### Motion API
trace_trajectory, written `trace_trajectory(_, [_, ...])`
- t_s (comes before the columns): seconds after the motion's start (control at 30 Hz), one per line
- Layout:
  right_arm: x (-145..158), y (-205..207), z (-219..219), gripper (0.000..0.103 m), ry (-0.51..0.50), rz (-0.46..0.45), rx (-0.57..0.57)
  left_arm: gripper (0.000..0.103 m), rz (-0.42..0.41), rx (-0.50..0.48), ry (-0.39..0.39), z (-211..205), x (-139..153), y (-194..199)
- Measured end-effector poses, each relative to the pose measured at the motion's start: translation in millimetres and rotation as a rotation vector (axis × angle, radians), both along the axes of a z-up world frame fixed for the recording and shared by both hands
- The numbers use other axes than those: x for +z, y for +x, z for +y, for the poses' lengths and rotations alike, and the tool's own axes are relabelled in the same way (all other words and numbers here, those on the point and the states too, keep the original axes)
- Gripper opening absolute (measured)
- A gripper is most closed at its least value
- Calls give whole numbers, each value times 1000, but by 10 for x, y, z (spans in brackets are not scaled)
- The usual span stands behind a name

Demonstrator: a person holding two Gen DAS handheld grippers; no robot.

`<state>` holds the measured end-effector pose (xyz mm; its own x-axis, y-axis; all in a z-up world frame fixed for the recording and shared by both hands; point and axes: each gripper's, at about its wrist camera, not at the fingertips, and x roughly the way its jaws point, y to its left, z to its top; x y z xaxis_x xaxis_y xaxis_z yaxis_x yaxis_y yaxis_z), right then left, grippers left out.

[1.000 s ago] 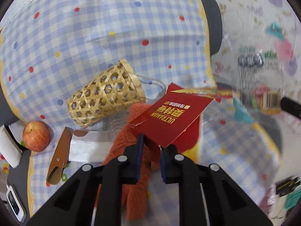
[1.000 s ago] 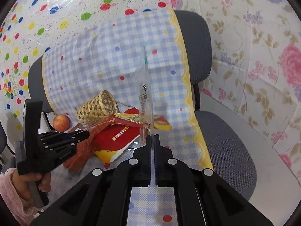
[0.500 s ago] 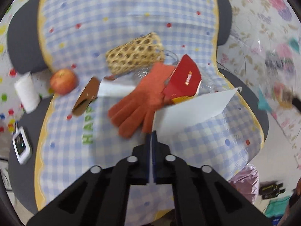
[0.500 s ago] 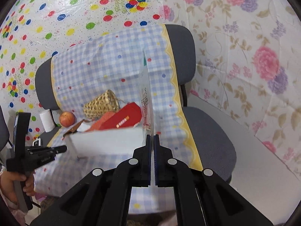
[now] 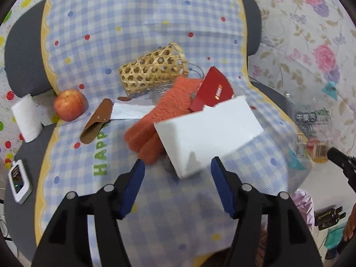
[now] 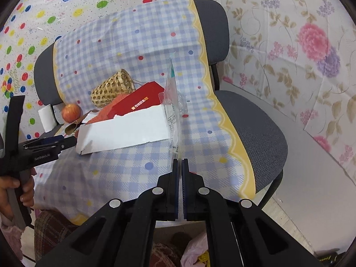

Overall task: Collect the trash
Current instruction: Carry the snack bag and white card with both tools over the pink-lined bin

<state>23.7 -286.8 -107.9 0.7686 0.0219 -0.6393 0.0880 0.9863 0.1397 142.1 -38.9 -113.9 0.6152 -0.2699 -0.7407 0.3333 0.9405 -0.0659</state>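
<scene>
Fuzzy orange knit glove (image 5: 160,115), woven bamboo basket (image 5: 153,69), matt white paper (image 5: 207,131), glossy clear plastic bag (image 6: 173,111).

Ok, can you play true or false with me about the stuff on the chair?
1. The apple is inside the basket. False: it sits apart on the chair, left of the basket.
2. The basket lies on its side. True.
3. The right gripper is shut on a clear bag. True.
4. The left gripper squeezes the white card. False: its jaws have just opened, and the card lies free between them.
5. The glove is green. False: it is orange.
</scene>
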Motion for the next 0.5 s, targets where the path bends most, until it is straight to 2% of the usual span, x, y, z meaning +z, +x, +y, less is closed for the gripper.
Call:
trace_trajectory(0.13, [-1, 124, 13, 3, 19, -3, 7, 60, 45, -12, -18, -28, -162, 276])
trace_trajectory(0.37, [8, 218, 14, 3, 23, 4, 7, 60, 64, -55, 2, -203, -335, 504])
trace_trajectory(0.4, [5, 209, 11, 3, 23, 4, 6, 58, 62, -65, 6, -230, -337, 515])
trace_trajectory(0.47, [1, 182, 11, 3, 27, 7, 5, 36, 61, -75, 4, -272, -329, 509])
trace_trajectory(0.5, [-1, 162, 9, 3, 30, 7, 6, 30, 53, -75, 5, -288, -310, 479])
